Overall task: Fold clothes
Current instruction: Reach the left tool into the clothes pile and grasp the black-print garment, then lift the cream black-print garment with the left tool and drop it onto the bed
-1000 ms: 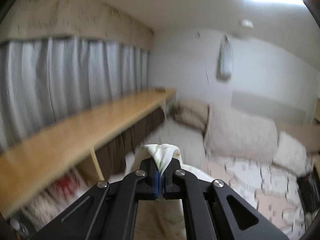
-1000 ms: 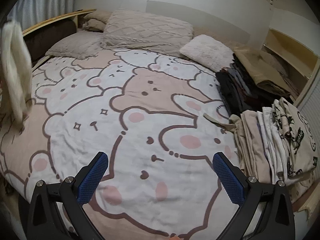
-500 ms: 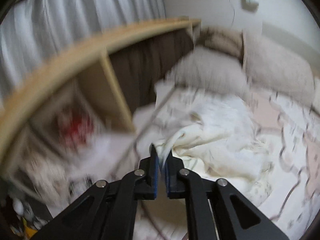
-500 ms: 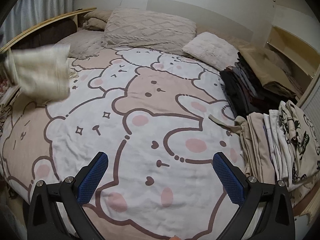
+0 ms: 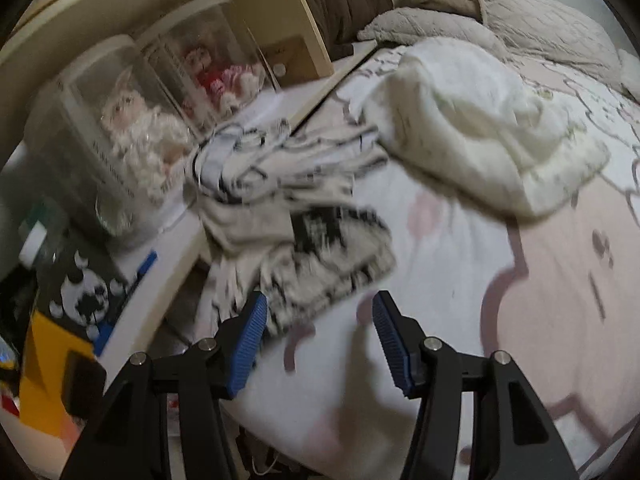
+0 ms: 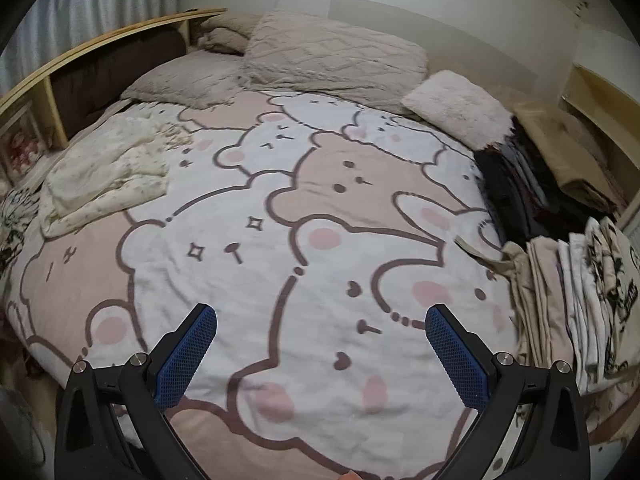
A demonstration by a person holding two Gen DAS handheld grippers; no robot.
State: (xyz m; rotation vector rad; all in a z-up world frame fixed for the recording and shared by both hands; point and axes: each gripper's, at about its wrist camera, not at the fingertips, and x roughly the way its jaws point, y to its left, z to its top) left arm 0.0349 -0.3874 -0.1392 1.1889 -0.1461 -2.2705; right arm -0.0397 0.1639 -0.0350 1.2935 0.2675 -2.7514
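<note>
Since half a second before, the cream garment had been let go by the left gripper, whose blue-padded fingers, then nearly closed on a fold of it, were now spread apart with nothing between them. That garment was seen lying crumpled on the bear-print bedspread, well ahead of the fingertips and to their right, near the bed's left edge. A black-and-white patterned garment lay closer, its blurred near edge just ahead of the left finger; contact could not be judged. Boxed dolls were seen on the shelf beside the bed. The right gripper was held wide open and empty above the bedspread, with the cream garment far off to its left and folded clothes stacked at the right.
</note>
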